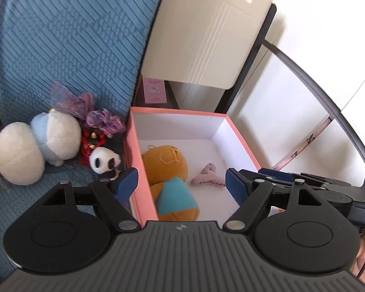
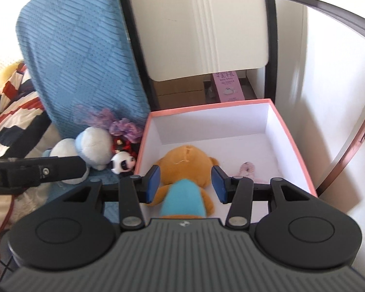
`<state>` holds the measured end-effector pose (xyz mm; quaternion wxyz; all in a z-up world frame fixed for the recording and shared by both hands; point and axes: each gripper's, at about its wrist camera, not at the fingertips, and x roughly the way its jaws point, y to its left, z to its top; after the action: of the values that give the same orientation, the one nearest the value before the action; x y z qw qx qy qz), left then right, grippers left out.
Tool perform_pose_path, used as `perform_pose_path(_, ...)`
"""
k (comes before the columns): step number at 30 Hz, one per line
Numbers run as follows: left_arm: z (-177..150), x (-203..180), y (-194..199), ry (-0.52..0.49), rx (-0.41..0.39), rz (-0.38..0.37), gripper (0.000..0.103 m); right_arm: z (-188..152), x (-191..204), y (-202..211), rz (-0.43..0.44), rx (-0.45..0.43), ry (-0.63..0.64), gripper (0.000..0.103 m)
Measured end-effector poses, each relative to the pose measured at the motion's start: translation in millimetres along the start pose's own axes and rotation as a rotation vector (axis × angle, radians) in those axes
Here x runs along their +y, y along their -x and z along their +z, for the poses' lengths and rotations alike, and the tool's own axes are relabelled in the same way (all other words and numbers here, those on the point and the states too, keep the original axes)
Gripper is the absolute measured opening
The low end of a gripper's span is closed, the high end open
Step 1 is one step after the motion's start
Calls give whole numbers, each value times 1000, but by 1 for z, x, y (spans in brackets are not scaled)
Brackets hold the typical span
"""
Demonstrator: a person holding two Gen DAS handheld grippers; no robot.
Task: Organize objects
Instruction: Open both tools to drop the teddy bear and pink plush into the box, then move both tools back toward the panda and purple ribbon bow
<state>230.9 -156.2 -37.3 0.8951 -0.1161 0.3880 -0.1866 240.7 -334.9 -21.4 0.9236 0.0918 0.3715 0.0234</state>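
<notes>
Left claw [image 1: 181, 185] stands wide and empty above the near edge of the pink box [image 1: 133, 160]; right claw [image 2: 186, 183] is partly open, its pads framing the orange plush [image 2: 187, 168] without visibly pressing it, so it appears to hold nothing; that plush lies inside the box, below and ahead of both claws, with a small pink knitted piece [image 1: 208, 176] just beside it. Left of the left claw, outside the box, wait the white-and-blue plush [image 1: 43, 141], the panda toy [image 1: 103, 161] and a purple scrunchie [image 1: 102, 119]; they are crowded together, so a grab could drag a neighbour, or a descending claw could clip the box wall.
</notes>
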Motion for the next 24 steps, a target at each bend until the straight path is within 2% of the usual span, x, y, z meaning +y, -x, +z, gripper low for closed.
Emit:
perform_pose_path(13, -31, 50, 55, 35, -64, 11, 83, -26, 60, 16, 36, 2, 22, 49)
perform_pose_path(24, -52, 94, 76, 65, -88, 52, 83, -48, 99, 12, 38, 11, 33, 49)
